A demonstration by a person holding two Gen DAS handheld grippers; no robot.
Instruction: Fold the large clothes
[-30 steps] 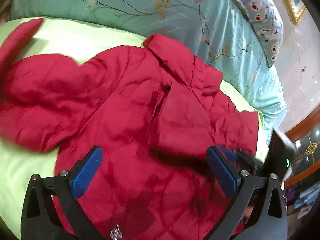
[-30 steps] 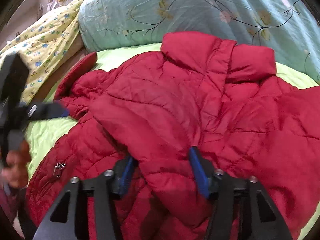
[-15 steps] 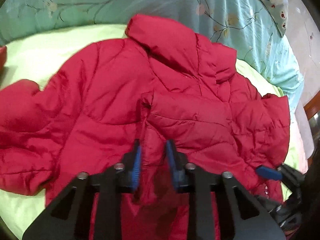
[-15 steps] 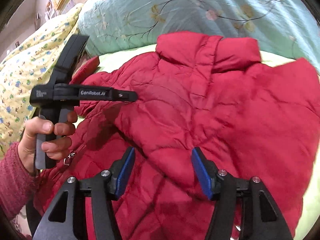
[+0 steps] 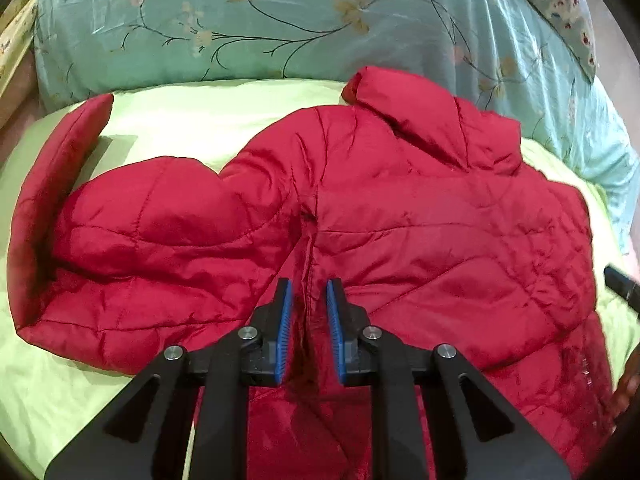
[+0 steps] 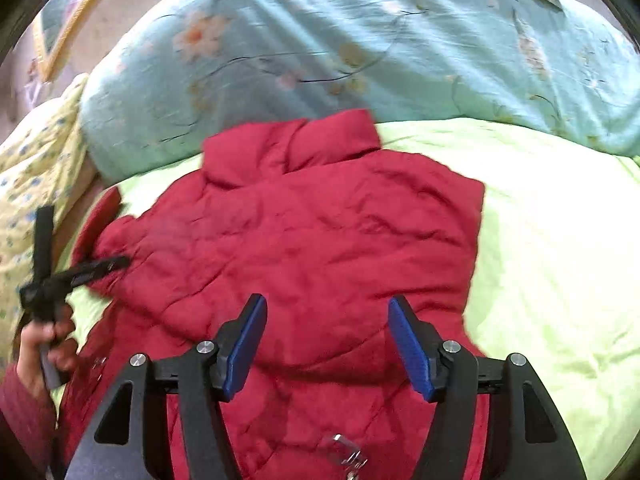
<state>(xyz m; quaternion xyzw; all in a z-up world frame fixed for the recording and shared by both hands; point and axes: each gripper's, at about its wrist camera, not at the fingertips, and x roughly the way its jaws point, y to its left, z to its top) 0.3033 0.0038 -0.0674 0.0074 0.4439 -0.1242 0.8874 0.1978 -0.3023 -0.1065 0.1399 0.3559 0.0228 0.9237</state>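
Left wrist view, one red puffer jacket (image 5: pixel 400 216) spread mid-frame on one green sheet (image 5: pixel 192 116), a fabric ridge pinched by the left gripper (image 5: pixel 307 312) at lower centre, right wrist view, right gripper (image 6: pixel 326 340) opening, nothing clamped, one floral duvet (image 6: pixel 320 52) seen above.

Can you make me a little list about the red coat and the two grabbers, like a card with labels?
thing being folded: red puffy jacket
where it lies: on the light green sheet
behind it: blue flowery quilt
collar: at the far end, toward the quilt
left gripper: pinching a ridge of jacket fabric between its blue pads
right gripper: jaws opening, over the jacket, pads not pressing on it
left-hand sleeve in the left view: spread out sideways, cuff bent toward the quilt
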